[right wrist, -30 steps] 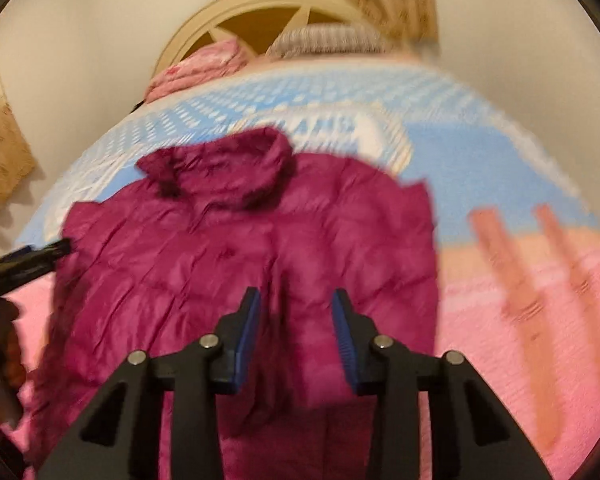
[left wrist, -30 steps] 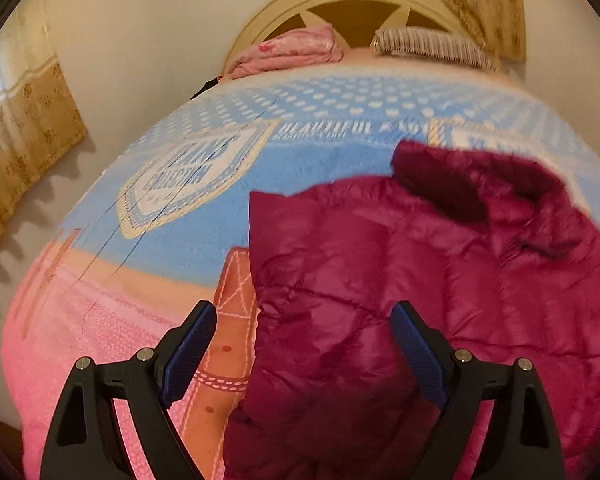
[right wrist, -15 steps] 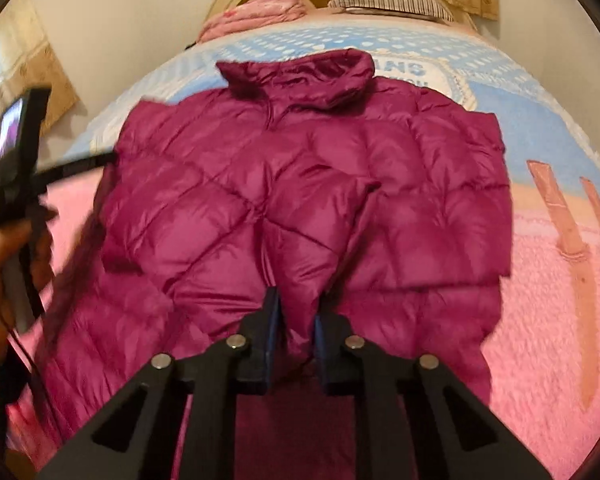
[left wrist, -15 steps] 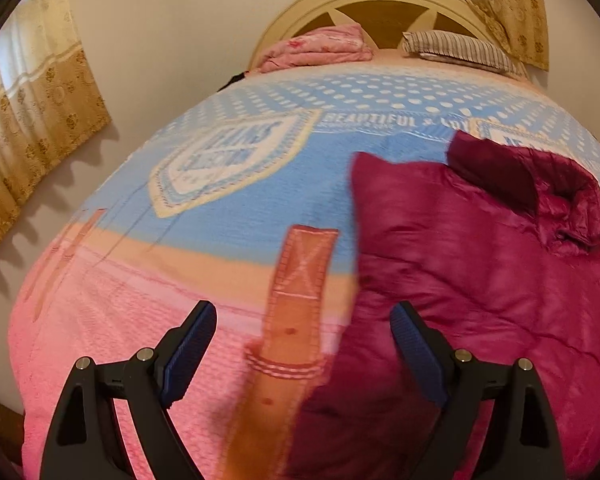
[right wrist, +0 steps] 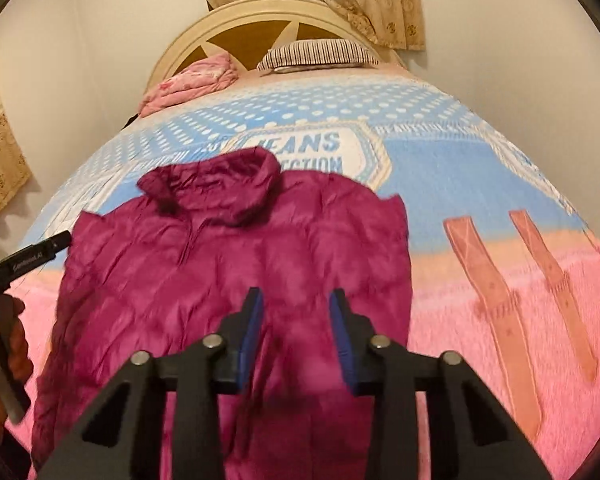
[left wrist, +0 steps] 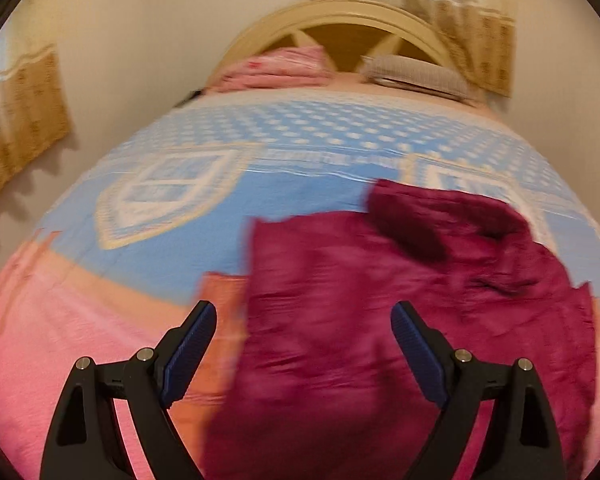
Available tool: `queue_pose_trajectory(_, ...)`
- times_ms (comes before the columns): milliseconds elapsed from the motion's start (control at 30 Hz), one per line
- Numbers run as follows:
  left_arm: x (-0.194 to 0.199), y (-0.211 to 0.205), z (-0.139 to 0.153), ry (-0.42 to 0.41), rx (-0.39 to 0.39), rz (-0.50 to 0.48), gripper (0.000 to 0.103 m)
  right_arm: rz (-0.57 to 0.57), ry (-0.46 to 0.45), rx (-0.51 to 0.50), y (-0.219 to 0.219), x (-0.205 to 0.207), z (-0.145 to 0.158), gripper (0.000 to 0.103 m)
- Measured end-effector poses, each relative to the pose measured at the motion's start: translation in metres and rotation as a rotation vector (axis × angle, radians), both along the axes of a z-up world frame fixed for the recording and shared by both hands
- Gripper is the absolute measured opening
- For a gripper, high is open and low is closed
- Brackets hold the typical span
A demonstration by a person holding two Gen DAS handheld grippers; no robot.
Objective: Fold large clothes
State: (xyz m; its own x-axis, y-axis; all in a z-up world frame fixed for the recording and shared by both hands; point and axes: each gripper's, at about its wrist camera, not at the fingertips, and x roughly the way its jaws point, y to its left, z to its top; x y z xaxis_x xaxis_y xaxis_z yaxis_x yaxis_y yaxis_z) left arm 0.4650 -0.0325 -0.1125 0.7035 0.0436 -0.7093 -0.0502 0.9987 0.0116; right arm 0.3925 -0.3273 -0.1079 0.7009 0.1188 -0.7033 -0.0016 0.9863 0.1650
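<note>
A magenta quilted puffer jacket [right wrist: 236, 264] lies flat on the bed, collar toward the headboard. It also shows in the left wrist view [left wrist: 380, 320], blurred. My right gripper [right wrist: 296, 320] is open and empty, above the jacket's lower middle. My left gripper [left wrist: 304, 332] is wide open and empty, above the jacket's left edge. The left gripper's body and the hand holding it [right wrist: 4, 320] show at the left of the right wrist view.
The bed carries a blue and pink blanket [right wrist: 460, 168]. A folded pink cloth [right wrist: 192, 84] and a striped pillow [right wrist: 320, 54] lie by the cream headboard [right wrist: 260, 24]. Walls and curtains stand close on both sides.
My right gripper was shut on a fold of the jacket half a second ago; it has opened and let it go. My left gripper has swung right over the jacket, still open.
</note>
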Motion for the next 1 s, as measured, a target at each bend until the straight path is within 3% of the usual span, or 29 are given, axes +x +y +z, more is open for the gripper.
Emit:
queue_pose_trajectory(100, 0.023, -0.025, -0.019, 0.033, 0.037, -0.044, 0.090, 0.031, 0.005, 0.036, 0.010, 0.015, -0.009, 0.037)
queue_pose_trajectory(233, 0.051, -0.023, -0.058, 0.111, 0.104, -0.005, 0.090, 0.066, 0.040, 0.068, 0.028, 0.021, -0.031, 0.037)
queue_pose_trajectory(333, 0.059, -0.015, -0.082, 0.140, 0.100, -0.026, 0.091, 0.118, 0.060, 0.004, 0.053, 0.016, -0.052, 0.037)
queue_pose_trajectory(400, 0.058, -0.010, -0.085, 0.122, 0.073, -0.023, 0.095, 0.129, 0.058, -0.044, 0.063, 0.016, -0.064, 0.037)
queue_pose_trajectory(467, 0.058, -0.008, -0.088, 0.112, 0.058, -0.024, 0.096, 0.119, 0.062, -0.031, 0.061, 0.016, -0.071, 0.037)
queue_pose_trajectory(1000, 0.058, -0.013, -0.091, 0.106, 0.086, -0.012, 0.099, 0.107, 0.068, -0.074, 0.067, 0.018, -0.078, 0.037)
